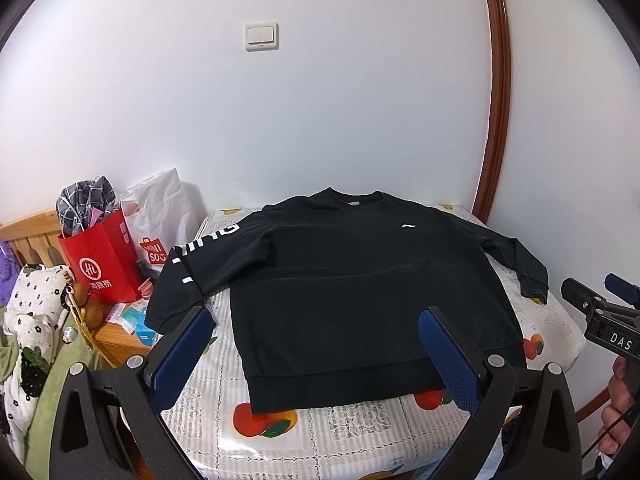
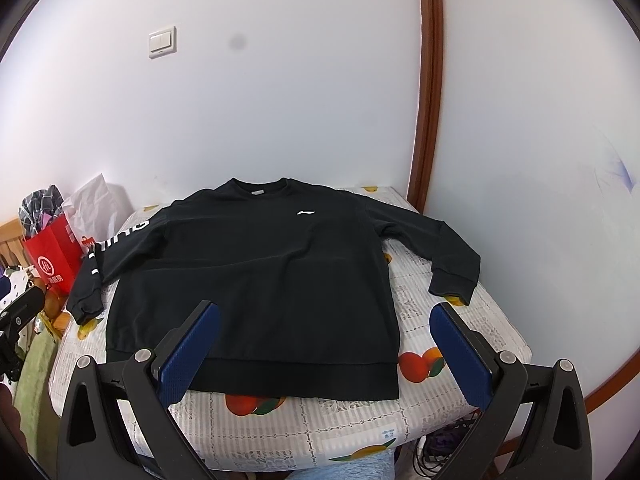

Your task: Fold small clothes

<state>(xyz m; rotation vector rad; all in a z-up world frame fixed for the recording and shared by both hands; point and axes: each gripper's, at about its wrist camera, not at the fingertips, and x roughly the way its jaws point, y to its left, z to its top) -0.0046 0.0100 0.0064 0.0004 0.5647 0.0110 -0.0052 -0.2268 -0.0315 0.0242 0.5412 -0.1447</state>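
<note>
A black long-sleeved sweatshirt [image 1: 344,280] [image 2: 260,272] lies flat and face up on a small table, collar towards the wall, both sleeves spread out. Its left sleeve [image 1: 188,268] carries white lettering and hangs over the table's left edge. My left gripper [image 1: 318,320] hovers open above the hem, nothing between its blue pads [image 1: 184,356]. My right gripper [image 2: 326,318] is open too, near the hem's right corner, and it shows at the right edge of the left wrist view [image 1: 600,308].
The table wears a fruit-printed cloth [image 1: 360,432] [image 2: 440,320] and stands against a white wall. Left of it stand a red paper bag [image 1: 102,256], a white plastic bag [image 1: 160,216] and a wooden bedside unit with clutter. A wooden frame [image 2: 430,80] runs up the wall.
</note>
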